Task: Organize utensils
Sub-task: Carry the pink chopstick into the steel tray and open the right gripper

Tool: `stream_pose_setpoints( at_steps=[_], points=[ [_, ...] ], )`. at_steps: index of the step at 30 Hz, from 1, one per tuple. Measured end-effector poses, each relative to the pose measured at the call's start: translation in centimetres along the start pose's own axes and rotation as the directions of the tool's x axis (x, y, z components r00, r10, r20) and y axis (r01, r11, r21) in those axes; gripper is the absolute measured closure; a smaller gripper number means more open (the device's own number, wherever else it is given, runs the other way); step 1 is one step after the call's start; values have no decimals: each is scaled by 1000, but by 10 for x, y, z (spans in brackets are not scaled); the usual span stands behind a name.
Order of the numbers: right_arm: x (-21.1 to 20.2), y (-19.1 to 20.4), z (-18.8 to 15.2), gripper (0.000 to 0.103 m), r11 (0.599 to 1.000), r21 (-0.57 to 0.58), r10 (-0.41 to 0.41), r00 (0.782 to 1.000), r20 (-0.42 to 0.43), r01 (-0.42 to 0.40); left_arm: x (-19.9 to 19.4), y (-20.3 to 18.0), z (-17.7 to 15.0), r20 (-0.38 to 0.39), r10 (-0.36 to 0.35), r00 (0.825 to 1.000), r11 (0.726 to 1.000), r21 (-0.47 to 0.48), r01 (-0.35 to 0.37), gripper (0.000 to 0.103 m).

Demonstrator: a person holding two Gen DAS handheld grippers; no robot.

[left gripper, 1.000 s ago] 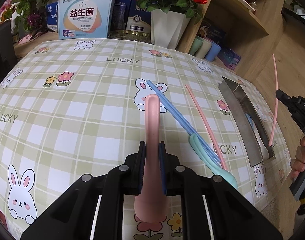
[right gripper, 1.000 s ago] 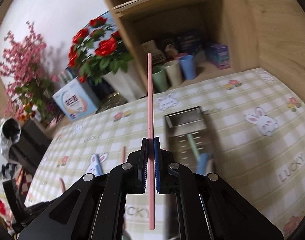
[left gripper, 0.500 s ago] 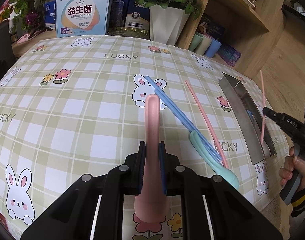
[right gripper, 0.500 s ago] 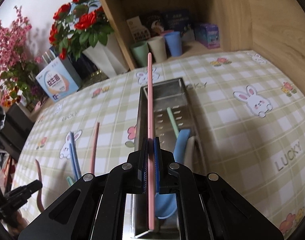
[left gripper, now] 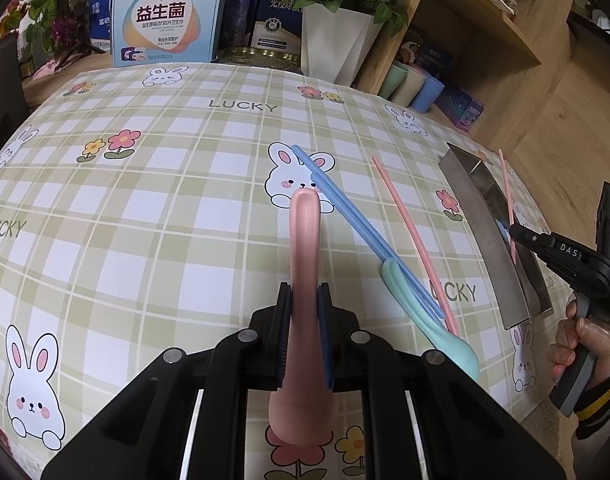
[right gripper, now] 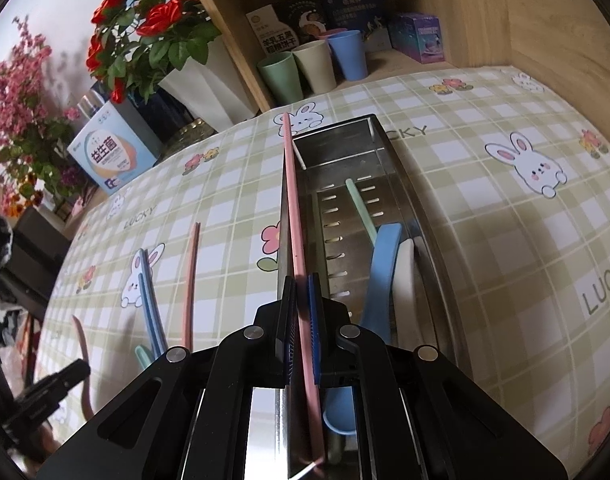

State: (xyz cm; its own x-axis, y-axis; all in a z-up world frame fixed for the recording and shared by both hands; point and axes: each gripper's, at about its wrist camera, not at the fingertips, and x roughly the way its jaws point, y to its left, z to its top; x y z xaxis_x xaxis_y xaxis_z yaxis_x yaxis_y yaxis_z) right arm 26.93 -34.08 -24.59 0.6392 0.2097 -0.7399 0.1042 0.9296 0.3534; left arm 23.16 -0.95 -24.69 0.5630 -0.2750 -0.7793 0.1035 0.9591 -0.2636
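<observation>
The right claw [right gripper: 301, 328] is clamped on a pink chopstick [right gripper: 295, 216], which runs forward out of the pads along the left wall of the steel utensil tray [right gripper: 385, 148], its far tip reaching past the tray's far corner. Inside the tray lie a green chopstick [right gripper: 359, 204], a blue spoon [right gripper: 383, 264] and a white spoon [right gripper: 405, 276]. The left claw [left gripper: 305, 336] is clamped on the handle of a pink spoon [left gripper: 305, 240], which points away over the checked counter [left gripper: 145, 220].

A second ago the right claw held its chopstick high, pointing at the shelf; now it has come down and tipped so the stick sits low over the tray's left edge. The left claw has stayed put.

Between the two claws the counter carries a pair of blue chopsticks [left gripper: 345, 208], a mint spoon [left gripper: 429, 328] under their near ends, and a second pink chopstick [left gripper: 409, 232] just beside them. The tray lies near the counter's right edge, with the wooden shelf close behind it; the counter's left half is open cloth.
</observation>
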Motion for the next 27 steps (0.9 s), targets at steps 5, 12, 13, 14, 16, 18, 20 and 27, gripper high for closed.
stream_pose_setpoints(
  at_steps=[5, 12, 13, 14, 16, 18, 20, 27],
  points=[
    [4, -4, -2, 95, 999, 39, 14, 999, -30, -13, -1, -1, -1, -2, -2, 1000, 1000, 4, 2, 90],
    [-1, -7, -1, 95, 998, 62, 4, 1000, -17, -3, -2, -2, 0, -2, -11, 1000, 1000, 3, 11, 90],
    [-3, -8, 0, 95, 998, 63, 3, 1000, -10, -2, -2, -2, 0, -5, -16, 1000, 1000, -3, 16, 90],
    [-5, -9, 1, 95, 998, 64, -1, 1000, -3, 1, -2, -2, 0, -7, -21, 1000, 1000, -9, 21, 90],
    [-11, -9, 4, 95, 998, 61, -18, 1000, 12, 17, -2, 0, 1, -16, -38, 999, 999, -26, 37, 90],
    [-15, -10, 6, 95, 998, 56, -41, 999, 16, 40, -2, -1, 2, -24, -56, 998, 998, -38, 55, 90],
    [-17, -9, 8, 95, 997, 47, -55, 998, 14, 54, -4, -3, 3, -24, -65, 998, 997, -39, 64, 90],
    [-25, 0, 1, 61, 998, -23, -63, 998, 0, 63, -9, -14, 13, -27, -77, 997, 997, -31, 76, 90]
  ],
)
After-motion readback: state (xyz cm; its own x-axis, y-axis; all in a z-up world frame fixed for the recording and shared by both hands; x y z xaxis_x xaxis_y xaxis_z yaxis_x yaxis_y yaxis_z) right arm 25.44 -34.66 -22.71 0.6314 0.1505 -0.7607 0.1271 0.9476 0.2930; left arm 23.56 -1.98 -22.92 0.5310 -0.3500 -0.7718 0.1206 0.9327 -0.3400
